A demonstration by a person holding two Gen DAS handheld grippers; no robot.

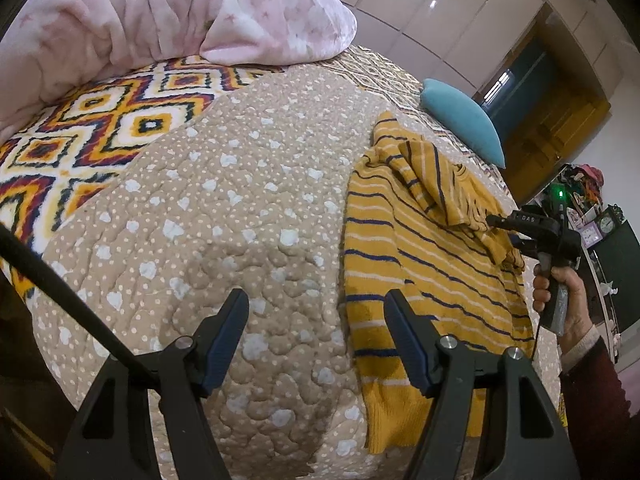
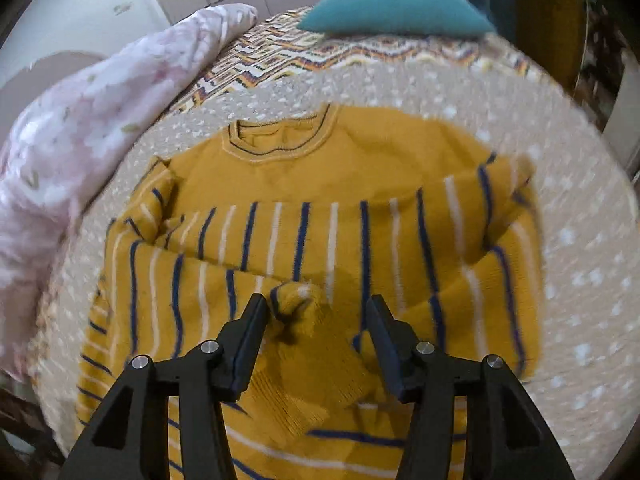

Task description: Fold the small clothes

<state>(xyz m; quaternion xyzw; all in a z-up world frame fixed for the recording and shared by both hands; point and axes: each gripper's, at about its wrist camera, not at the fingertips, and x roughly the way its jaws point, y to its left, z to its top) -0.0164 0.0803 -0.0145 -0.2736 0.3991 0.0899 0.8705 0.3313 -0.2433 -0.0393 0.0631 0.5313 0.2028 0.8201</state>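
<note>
A small mustard-yellow sweater (image 1: 416, 240) with navy and white stripes lies flat on the bed; it also fills the right wrist view (image 2: 312, 200), collar at the far end. Its sleeves are folded across the body. My left gripper (image 1: 316, 312) is open and empty, low over the quilt at the sweater's lower left edge. My right gripper (image 2: 316, 312) is open, jaws wide either side of a bunched sleeve cuff (image 2: 296, 304) that lies between them. The right gripper also shows in the left wrist view (image 1: 496, 222), over the sweater's far side.
The sweater rests on a beige dotted quilt (image 1: 224, 216) over a zigzag-patterned bedspread (image 1: 80, 136). A pink floral duvet (image 1: 160, 12) is heaped at the back left. A teal cushion (image 1: 464, 120) lies beyond the sweater. The bed's right edge is near the right hand.
</note>
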